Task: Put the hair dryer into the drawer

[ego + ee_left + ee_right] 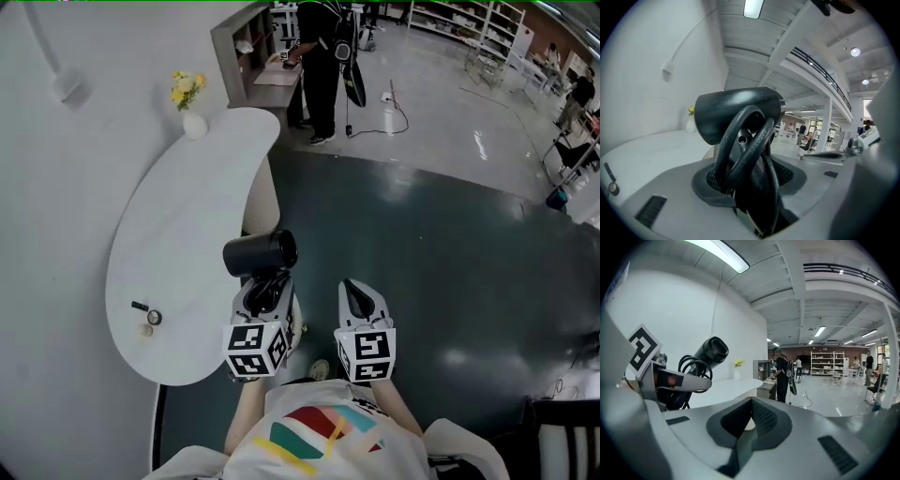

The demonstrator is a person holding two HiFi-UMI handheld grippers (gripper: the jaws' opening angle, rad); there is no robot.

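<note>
Holding both claws side by side ahead of me over the dark floor (422, 244), I have the left claw (265, 286) clamped on the hair dryer (261, 253) by its handle and looped cord (740, 145), barrel standing above the jaws, beside the white surface (187, 234). My right claw (356, 292) is pinched together, empty. A vase (194, 124) at the surface's far end holds yellow flowers (186, 87).

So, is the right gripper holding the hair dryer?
No, the hair dryer sits in the left gripper; the right gripper holds nothing.
</note>
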